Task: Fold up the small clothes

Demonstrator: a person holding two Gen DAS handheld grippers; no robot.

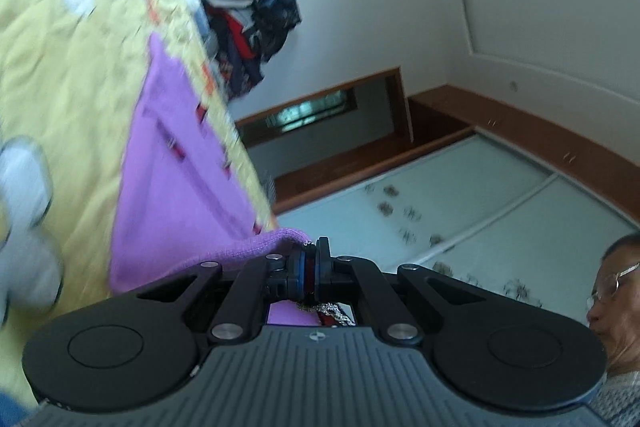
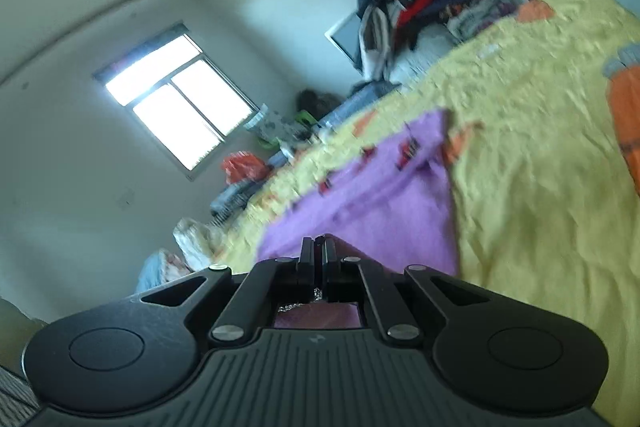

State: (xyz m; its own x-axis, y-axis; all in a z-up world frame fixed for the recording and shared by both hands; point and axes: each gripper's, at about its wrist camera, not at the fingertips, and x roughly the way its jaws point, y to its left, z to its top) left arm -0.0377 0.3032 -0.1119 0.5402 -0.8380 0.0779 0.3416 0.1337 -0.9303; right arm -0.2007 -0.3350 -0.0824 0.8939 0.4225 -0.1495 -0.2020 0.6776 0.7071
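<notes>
Sweater [image 1: 176,187], purple knit, lies spread on the yellow bed [image 1: 60,75], its near edge lifted. We hold that edge at two corners: left gripper [image 1: 310,259] and right gripper [image 2: 319,259] each pinched tight on it. It looks soft, light and stretchy (likely to sag between grips), so hems suit best.

Home bedroom: yellow bedspread [image 2: 540,155], heaped clothes pile [image 2: 416,3], sliding wardrobe doors [image 1: 480,211], window [image 2: 176,99].
</notes>
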